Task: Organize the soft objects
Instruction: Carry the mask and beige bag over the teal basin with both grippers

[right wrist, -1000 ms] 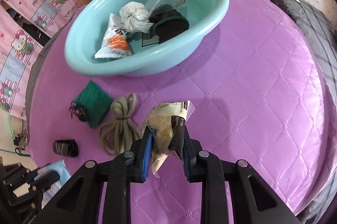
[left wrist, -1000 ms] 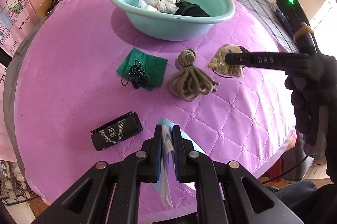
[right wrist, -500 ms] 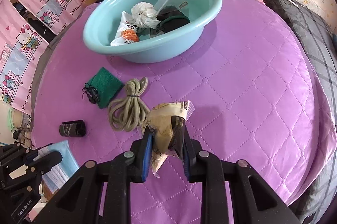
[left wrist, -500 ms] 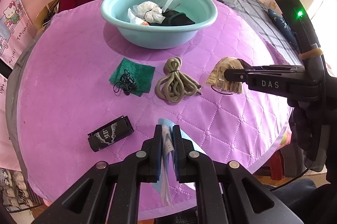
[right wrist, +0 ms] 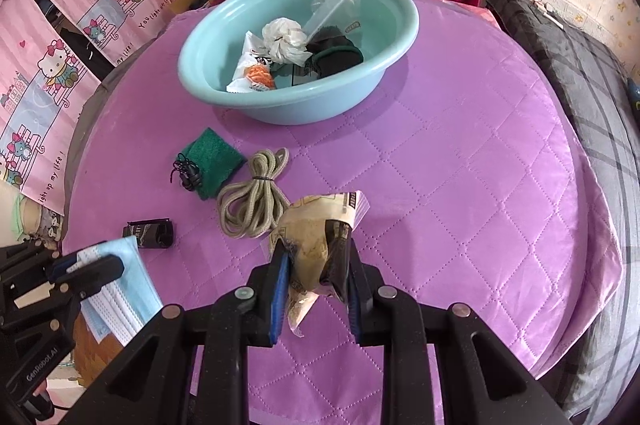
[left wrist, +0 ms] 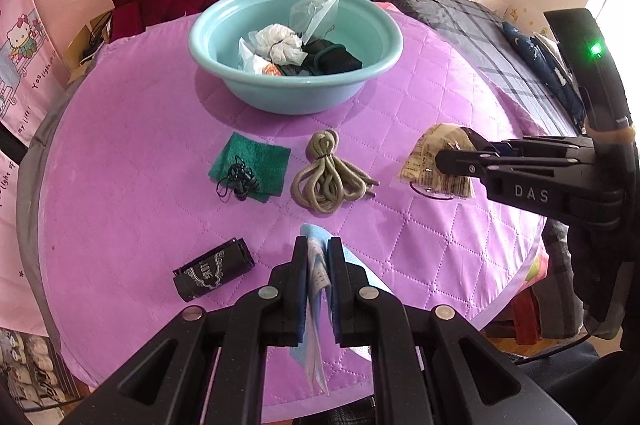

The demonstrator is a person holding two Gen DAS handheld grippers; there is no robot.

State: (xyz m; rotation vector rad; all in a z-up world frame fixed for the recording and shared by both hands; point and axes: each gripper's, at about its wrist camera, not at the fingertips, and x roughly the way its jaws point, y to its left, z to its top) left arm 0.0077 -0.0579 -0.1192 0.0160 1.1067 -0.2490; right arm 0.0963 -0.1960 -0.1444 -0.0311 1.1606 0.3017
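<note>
Above the quilted purple surface, my right gripper pinches a tan crinkly packet while my left gripper is clamped on a blue face mask, both held short of the teal basin; the packet sits off-centre between the fingers and could slide free on the way, and the dangling mask might snag the coiled cord or catch the basin's rim
</note>
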